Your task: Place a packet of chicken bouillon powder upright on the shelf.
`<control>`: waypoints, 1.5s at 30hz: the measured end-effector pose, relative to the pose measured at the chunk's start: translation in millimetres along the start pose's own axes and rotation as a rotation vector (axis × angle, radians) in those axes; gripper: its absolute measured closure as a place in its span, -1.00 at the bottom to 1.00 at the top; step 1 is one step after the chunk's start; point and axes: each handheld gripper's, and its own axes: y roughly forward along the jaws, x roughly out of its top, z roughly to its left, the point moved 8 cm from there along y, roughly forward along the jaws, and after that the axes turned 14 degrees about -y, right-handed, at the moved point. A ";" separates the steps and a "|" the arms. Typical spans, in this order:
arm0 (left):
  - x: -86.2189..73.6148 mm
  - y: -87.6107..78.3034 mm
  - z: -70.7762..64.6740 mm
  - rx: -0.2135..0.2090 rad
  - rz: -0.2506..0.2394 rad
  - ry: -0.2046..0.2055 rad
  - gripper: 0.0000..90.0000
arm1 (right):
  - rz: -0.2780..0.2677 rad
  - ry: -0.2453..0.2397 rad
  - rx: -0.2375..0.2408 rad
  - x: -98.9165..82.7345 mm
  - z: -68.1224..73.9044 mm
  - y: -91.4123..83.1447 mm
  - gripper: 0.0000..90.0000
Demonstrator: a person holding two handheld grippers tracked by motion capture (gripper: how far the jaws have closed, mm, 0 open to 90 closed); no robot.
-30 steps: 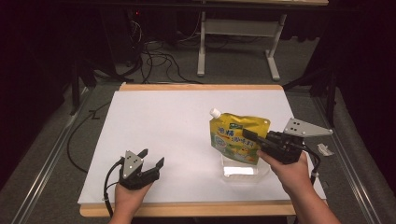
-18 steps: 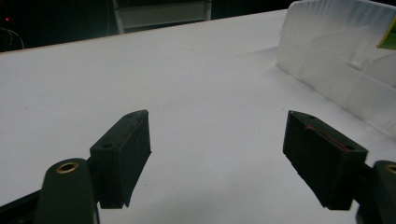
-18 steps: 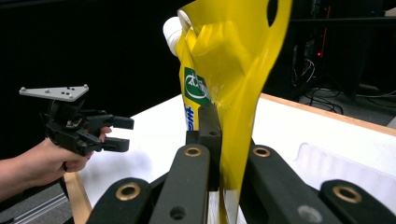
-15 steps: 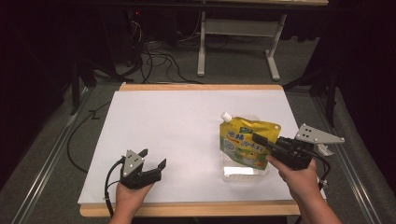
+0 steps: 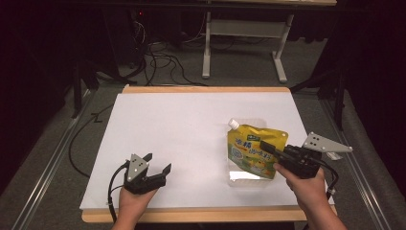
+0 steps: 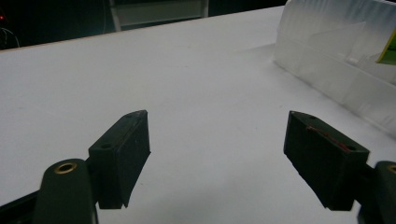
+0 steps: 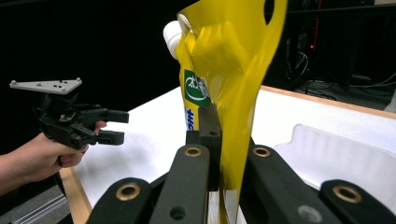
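yellow spouted refill pouch (image 5: 253, 152) hangs pinched by its edge in the clenched right gripper (image 5: 269, 148), just above the clear plastic tray (image 5: 244, 176) on the white table sheet (image 5: 191, 134); it looks soft, light and floppy, likely slick film, so the stiffer seam or the neck under the white cap (image 7: 172, 33) seems the safest hold. left gripper (image 5: 155, 165) rests released with nothing between its jaws, which have just been opening. pouch's bottom is hidden behind the jaws, and the print is too small to read.
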 end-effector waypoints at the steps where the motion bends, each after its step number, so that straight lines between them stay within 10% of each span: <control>1: -0.1 0.1 -0.1 0.000 0.001 0.001 -0.49 | 0.002 0.005 -0.003 -1.3 -0.1 0.0 1.00; 45: -3.2 2.8 -2.8 -0.010 0.020 0.017 -0.47 | 0.003 0.059 -0.042 -49.4 -16.7 9.9 0.98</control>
